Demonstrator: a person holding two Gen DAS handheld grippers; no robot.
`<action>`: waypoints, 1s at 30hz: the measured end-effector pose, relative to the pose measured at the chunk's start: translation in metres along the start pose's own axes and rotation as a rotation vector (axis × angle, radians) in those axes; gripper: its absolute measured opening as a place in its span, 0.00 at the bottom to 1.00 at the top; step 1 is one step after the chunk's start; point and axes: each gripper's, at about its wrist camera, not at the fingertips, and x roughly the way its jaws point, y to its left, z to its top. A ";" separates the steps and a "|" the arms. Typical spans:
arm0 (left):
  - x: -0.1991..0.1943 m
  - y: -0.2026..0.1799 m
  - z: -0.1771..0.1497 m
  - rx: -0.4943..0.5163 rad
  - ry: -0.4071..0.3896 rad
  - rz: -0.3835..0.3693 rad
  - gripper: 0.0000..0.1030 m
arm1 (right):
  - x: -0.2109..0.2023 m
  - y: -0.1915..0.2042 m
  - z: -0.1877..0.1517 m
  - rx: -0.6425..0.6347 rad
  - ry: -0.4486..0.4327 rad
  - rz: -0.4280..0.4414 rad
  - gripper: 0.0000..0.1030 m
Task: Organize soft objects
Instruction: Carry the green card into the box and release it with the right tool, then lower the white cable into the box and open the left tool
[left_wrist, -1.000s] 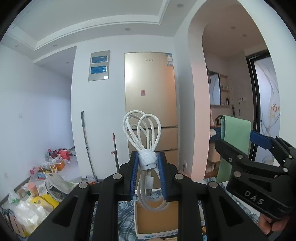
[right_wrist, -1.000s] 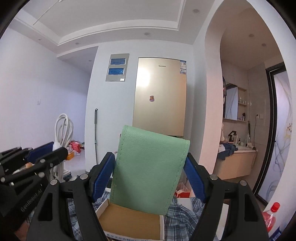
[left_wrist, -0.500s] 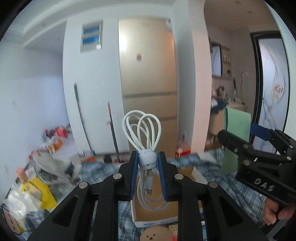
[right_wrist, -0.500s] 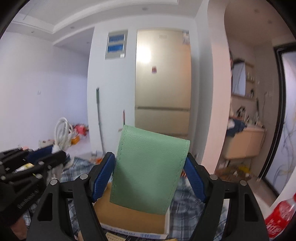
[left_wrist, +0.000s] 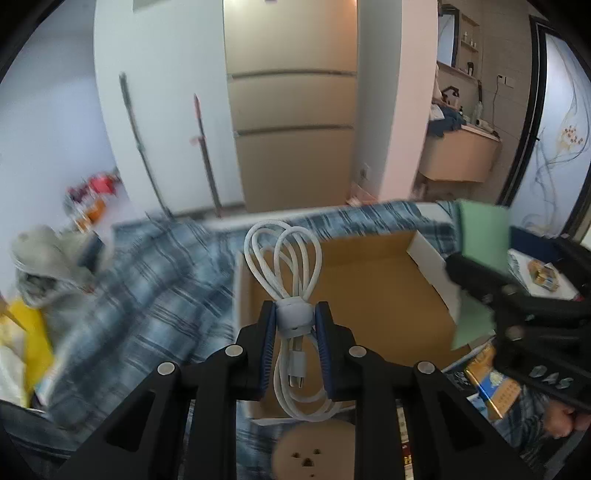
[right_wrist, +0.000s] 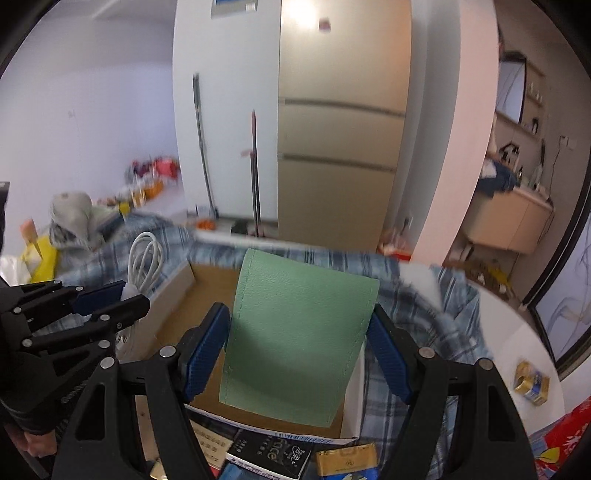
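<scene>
My left gripper (left_wrist: 295, 321) is shut on a coiled white cable (left_wrist: 282, 258) and holds it above the left part of an open cardboard box (left_wrist: 369, 288). My right gripper (right_wrist: 299, 332) is shut on a flat green leather pad (right_wrist: 295, 332) and holds it above the same box (right_wrist: 207, 291). The right gripper with the green pad also shows at the right of the left wrist view (left_wrist: 480, 236). The left gripper with the cable shows at the left of the right wrist view (right_wrist: 144, 258).
The box sits on a blue plaid cloth (left_wrist: 147, 295) over a table. Small packets and cards (right_wrist: 273, 450) lie at the box's near edge. A gold packet (right_wrist: 532, 380) lies on the white tabletop at right. A grey bundle (left_wrist: 40, 258) lies at far left. A fridge (left_wrist: 291, 110) stands behind.
Both grippers have tilted down and lowered toward the box, so the table and box now fill the lower views. Both keep hold of their objects.
</scene>
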 end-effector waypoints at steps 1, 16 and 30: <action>0.006 -0.002 -0.002 0.012 0.006 0.015 0.22 | 0.007 0.000 -0.001 0.000 0.019 0.000 0.72; 0.036 0.003 -0.012 0.040 0.079 0.071 0.22 | 0.052 0.003 -0.020 -0.011 0.179 0.018 0.72; 0.009 0.007 -0.003 0.025 -0.030 0.096 0.67 | 0.035 -0.005 -0.010 0.006 0.121 -0.036 0.87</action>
